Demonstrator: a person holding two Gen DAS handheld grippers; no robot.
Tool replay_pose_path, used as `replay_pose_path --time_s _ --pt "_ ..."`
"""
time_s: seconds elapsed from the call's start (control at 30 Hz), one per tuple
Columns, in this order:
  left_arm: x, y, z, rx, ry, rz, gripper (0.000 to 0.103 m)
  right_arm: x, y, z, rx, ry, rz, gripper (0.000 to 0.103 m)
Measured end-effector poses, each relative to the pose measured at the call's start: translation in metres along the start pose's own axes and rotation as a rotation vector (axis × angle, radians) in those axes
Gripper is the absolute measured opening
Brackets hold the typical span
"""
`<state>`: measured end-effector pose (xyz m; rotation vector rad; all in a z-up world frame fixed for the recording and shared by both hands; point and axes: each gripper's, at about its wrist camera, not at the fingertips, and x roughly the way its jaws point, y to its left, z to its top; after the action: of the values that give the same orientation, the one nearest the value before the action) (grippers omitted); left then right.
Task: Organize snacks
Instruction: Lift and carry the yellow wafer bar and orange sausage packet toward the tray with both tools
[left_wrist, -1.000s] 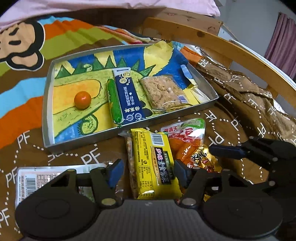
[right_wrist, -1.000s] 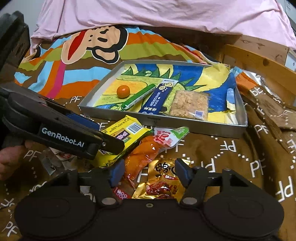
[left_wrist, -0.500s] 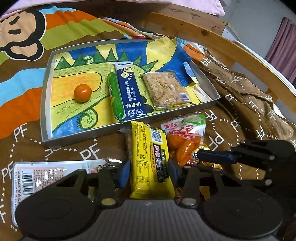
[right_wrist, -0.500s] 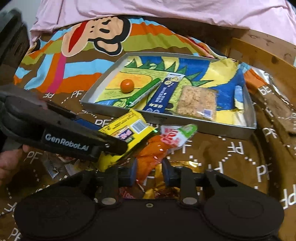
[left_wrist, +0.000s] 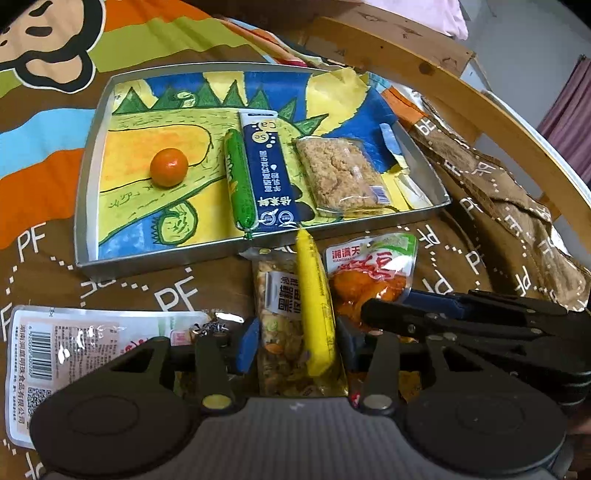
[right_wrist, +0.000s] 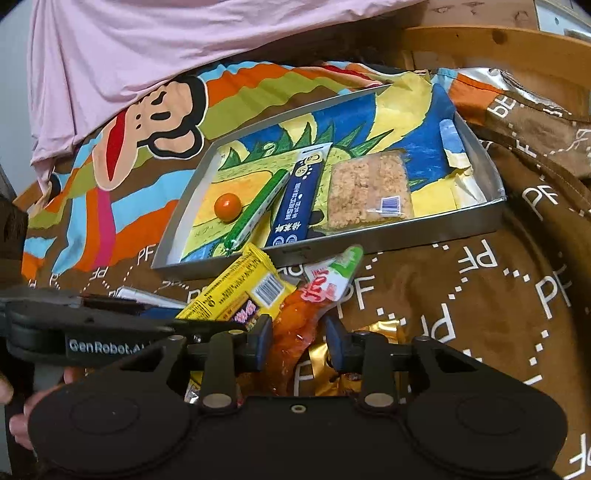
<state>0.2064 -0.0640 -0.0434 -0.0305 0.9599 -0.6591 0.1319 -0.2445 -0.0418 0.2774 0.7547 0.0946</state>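
Observation:
A silver tray (left_wrist: 159, 264) holds a small orange fruit (left_wrist: 168, 167), a green sausage stick (left_wrist: 239, 184), a blue packet (left_wrist: 269, 173) and a crumbly bar (left_wrist: 341, 177). In front of it my left gripper (left_wrist: 297, 345) is shut on a yellow snack packet (left_wrist: 314, 295), turned up on its edge. Its jaws are easing open. A clear nut packet (left_wrist: 280, 332) lies between the fingers too. My right gripper (right_wrist: 299, 341) straddles an orange pickle packet (right_wrist: 299, 321). Its jaws are opening, with a sliver of gap at the right pad.
A pink-and-white packet (left_wrist: 74, 343) lies at the left and a gold foil packet (right_wrist: 369, 332) under the orange one. A curved wooden rail (left_wrist: 480, 99) borders the brown printed cloth on the right. Pink fabric (right_wrist: 147, 55) lies behind the tray (right_wrist: 406, 236). A hand (right_wrist: 14, 406) grips the left tool.
Both pairs of jaws narrowed around their packets. The yellow packet tipped from flat onto its edge, uncovering the nut packet. The right view rolled, and its jaws widened again after pinching the orange packet.

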Motion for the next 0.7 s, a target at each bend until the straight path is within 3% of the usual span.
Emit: replay_pose_path --time_s 0.27,0.53,0.7 --pt "-0.006 0.000 0.000 -0.036 -0.013 0.023 0.048 0.006 -0.011 0.003 0.114 0.000 0.055 0.038" --pt "-0.018 -0.012 -0.006 0.038 -0.067 0.078 0.035 0.010 -0.012 0.006 0.154 0.018 0.061 0.039" --pt "-0.020 -0.014 -0.008 0.035 -0.072 0.075 0.028 0.017 -0.011 0.000 0.162 0.045 0.064 0.032"
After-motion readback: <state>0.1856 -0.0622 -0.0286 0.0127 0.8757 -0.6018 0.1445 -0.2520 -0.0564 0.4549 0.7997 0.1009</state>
